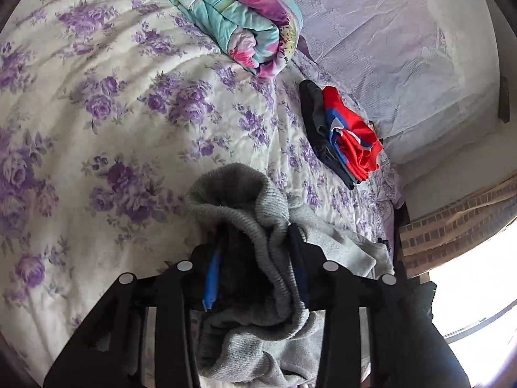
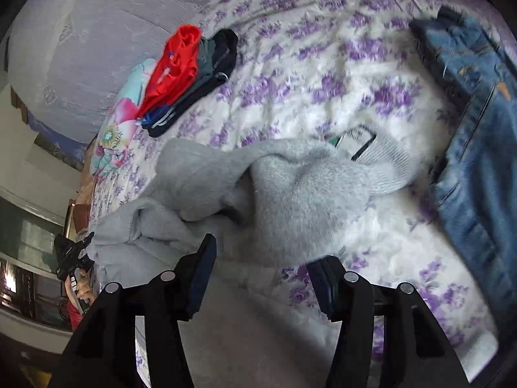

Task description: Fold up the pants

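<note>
On the bed [image 2: 339, 74], with its purple-flower cover, I've got the grey pants [image 2: 290, 194] lying in a rumpled heap more or less in the middle, nowhere near a neat fold yet. Legs are bunched and twisted over each other, so I'd say we're at the very start: everything still needs spreading flat before any actual fold happens. Off to the side there's a pair of jeans [image 2: 478, 148] and, further up, a small stack of red and dark clothes [image 1: 342, 129] that looks folded already, next to a rolled floral quilt [image 1: 232, 16].

My left gripper [image 1: 258, 258] has the ribbed grey cuff bunched between its fingers; they're partly closed around it, and I can't tell if they're actually pinching. My right gripper [image 2: 261, 274] hangs over the grey fabric with fingers spread, holding nothing.
</note>
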`<move>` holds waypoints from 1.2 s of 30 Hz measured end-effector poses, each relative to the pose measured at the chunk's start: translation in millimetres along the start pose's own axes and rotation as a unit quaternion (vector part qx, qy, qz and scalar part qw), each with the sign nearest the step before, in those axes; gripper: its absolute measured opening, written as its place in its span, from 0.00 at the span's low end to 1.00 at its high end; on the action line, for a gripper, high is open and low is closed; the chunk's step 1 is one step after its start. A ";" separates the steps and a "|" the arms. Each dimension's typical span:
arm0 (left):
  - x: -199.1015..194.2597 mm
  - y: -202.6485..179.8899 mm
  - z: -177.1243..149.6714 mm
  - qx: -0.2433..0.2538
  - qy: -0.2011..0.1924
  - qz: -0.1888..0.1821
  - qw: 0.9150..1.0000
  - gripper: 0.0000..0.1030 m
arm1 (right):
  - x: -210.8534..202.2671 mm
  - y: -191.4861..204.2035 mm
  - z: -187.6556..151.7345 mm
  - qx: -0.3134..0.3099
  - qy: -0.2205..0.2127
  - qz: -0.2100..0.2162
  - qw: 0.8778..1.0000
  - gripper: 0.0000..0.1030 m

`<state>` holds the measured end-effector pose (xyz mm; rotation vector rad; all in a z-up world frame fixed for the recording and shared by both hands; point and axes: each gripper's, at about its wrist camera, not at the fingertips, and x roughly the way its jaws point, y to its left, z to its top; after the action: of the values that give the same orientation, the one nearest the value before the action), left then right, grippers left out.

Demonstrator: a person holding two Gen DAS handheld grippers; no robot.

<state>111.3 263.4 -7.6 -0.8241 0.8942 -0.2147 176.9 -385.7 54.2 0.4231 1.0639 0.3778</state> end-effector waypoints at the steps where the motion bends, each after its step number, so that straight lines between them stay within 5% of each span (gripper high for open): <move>1: 0.6 -1.7 2.2 0.002 0.003 0.004 1.000 0.37 | -12.9 0.7 6.6 -0.002 -0.024 -0.003 1.000 0.58; 3: 2.4 -3.1 6.8 -0.006 0.004 0.005 1.000 0.39 | -27.6 -2.5 25.0 -0.005 -0.069 -0.057 0.996 0.72; 5: 3.9 -5.9 8.6 -0.007 0.002 0.006 1.000 0.44 | -13.7 -17.2 48.1 -0.006 -0.056 -0.104 0.993 0.79; 11: 8.3 -1.7 8.5 -0.012 0.005 0.015 1.000 0.49 | 71.0 -53.9 54.9 0.053 0.048 -0.085 0.994 0.79; 14: 9.5 0.5 9.2 -0.009 0.008 0.023 1.000 0.55 | 89.1 -22.4 33.2 -0.048 0.046 -0.154 0.986 0.86; 17: 10.6 0.6 8.0 -0.001 -0.001 0.046 0.999 0.66 | 98.4 5.2 7.4 -0.157 0.060 -0.230 0.958 0.87; 19: 11.2 1.3 5.4 0.005 -0.003 0.048 0.999 0.66 | 83.7 13.3 2.9 -0.175 0.051 -0.217 0.959 0.86; 23: 12.3 3.0 8.5 0.007 0.000 0.042 0.999 0.67 | 40.0 -1.8 27.8 -0.111 -0.033 -0.186 0.976 0.84; 27: 18.8 -1.5 13.7 0.009 -0.003 0.047 0.999 0.66 | 79.1 -39.6 45.2 -0.041 0.043 -0.159 0.985 0.82; 29: 25.9 -4.6 13.4 0.018 0.003 0.047 0.999 0.66 | 90.4 -34.6 31.0 -0.075 0.031 -0.180 0.980 0.82; 30: 28.8 -5.8 12.9 0.024 0.004 0.050 0.998 0.66 | 90.2 -26.8 25.6 -0.097 0.026 -0.185 0.978 0.74; 31: 29.7 -7.7 13.1 0.031 0.003 0.053 0.998 0.64 | 86.5 -19.5 21.3 -0.108 0.019 -0.168 0.980 0.47; 32: 28.5 -10.5 13.3 0.043 -0.003 0.053 0.998 0.54 | 82.5 -14.2 18.9 -0.111 0.019 -0.146 0.983 0.37; 34: 20.7 -20.3 14.6 0.071 -0.026 0.047 0.996 0.35 | 68.0 -0.2 19.9 -0.133 -0.010 -0.163 0.978 0.28; 36: 9.9 -34.3 18.0 0.092 -0.050 0.028 0.994 0.28 | 45.1 5.0 40.1 -0.132 -0.064 -0.178 0.973 0.28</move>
<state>136.8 245.0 17.3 -0.6320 0.7900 -0.2016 232.0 -365.2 39.6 0.0142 0.9265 0.1656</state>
